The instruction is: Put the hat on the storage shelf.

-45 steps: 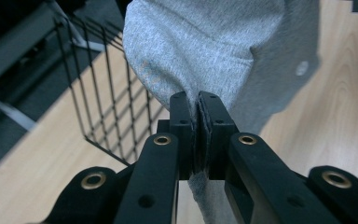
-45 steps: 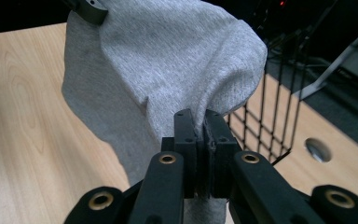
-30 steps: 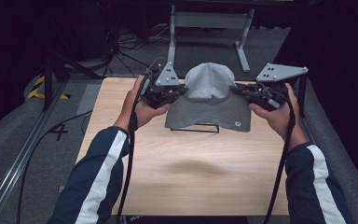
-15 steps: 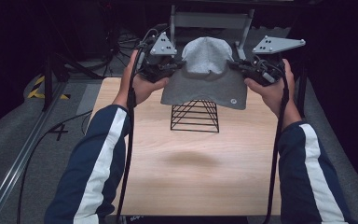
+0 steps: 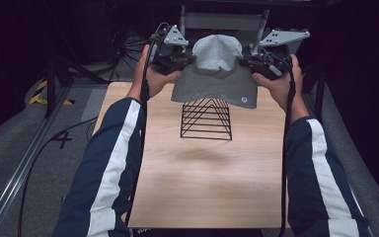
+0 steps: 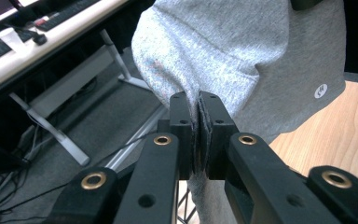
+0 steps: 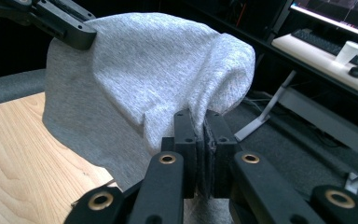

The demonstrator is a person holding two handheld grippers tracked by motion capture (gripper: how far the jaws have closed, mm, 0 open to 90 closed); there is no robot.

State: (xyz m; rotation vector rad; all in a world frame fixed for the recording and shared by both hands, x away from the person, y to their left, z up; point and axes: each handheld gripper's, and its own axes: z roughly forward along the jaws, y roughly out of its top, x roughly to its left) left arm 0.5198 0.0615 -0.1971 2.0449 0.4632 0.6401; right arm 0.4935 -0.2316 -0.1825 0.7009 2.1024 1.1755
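Jaws of the left gripper point(image 6: 196, 135) pressed together on a pinch of grey fabric, a thin fold squeezed flat between the pads. Same on the right gripper point(image 7: 204, 149): jaws clamped on the opposite edge of the grey cap point(image 5: 216, 69), cloth bunched at the tips. From the left gripper view, cap swelling up and away to the right of the jaws, a small white logo low on its side; from the right gripper view, cap swelling up and to the left, with the other gripper's black finger touching its far top corner. Held so, cap slung between the two grippers, crown up, long axis running side to side from one hand to the other. Neither hand nearer: each at one end, roughly level. Suspended in the air near the far edge of the tabletop point(image 5: 202, 187), clear of the wood. Directly below and a little toward the person, a black wire stand point(image 5: 206, 118), pyramid-shaped, standing upright on the tabletop and apart from the cap's lower hem. Likely hinge of any coming move: cap above and slightly beyond the stand's peak, so a lowering would need a small pull nearward.
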